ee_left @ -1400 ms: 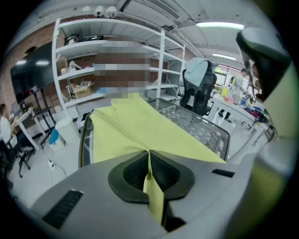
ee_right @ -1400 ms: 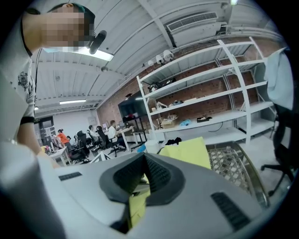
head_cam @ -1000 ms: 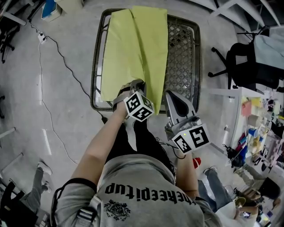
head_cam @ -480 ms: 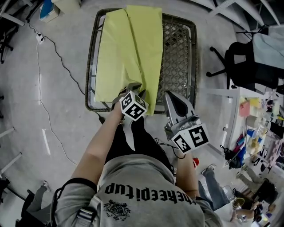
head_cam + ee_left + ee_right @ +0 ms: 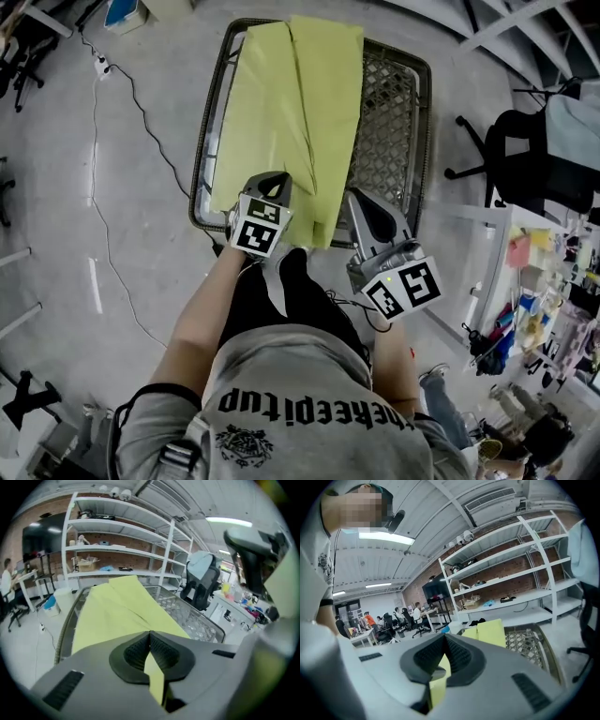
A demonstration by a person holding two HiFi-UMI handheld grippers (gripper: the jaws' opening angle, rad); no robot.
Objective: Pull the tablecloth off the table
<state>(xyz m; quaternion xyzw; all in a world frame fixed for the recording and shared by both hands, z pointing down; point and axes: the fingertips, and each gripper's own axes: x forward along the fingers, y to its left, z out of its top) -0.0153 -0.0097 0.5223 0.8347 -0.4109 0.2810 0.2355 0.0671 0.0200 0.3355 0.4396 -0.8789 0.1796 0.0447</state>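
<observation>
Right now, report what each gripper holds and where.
Both pinch the tablecloth at its near end: left gripper, just closed, toward the left; right gripper at the right edge.

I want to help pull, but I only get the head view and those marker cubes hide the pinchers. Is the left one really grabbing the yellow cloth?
Observer: Yes. In its own view the left gripper has just closed its jaws, and a strip of the yellow tablecloth is pinched between them.
Operator: And the right one?
Observer: The right gripper is shut on the cloth's edge too.
Operator: What's past the table?
Observer: Beyond the mesh table, white shelves stand against a brick wall.
</observation>
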